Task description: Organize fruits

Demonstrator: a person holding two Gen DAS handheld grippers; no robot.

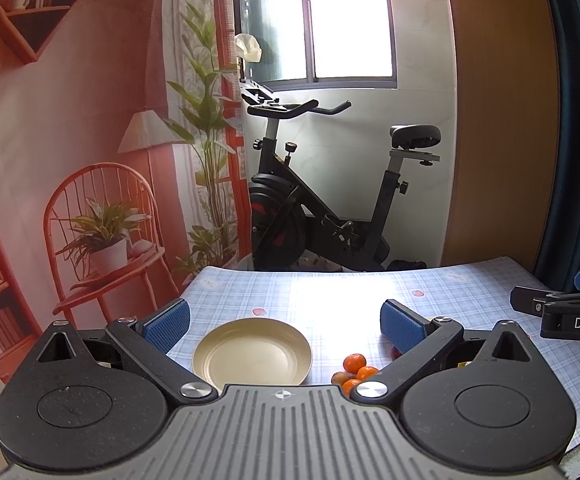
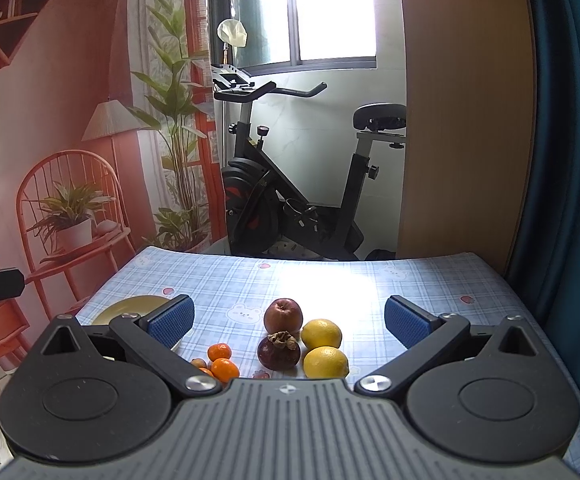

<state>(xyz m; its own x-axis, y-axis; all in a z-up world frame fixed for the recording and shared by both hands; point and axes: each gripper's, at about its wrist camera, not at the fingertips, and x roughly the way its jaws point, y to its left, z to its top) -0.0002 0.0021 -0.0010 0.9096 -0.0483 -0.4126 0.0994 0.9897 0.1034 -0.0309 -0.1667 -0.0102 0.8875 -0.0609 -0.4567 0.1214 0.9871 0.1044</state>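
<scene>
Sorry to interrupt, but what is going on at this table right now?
A person holds two grippers above the checked tablecloth; the left gripper and right gripper are both open and empty. The plate holds nothing yet. The apple, mangosteen, two lemons and tangerines lie loose beside it.

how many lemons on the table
2. One round yellow lemon lies right of the red apple; the other yellow lemon lies just nearer the camera, right of the dark mangosteen. More may be hidden.
</scene>
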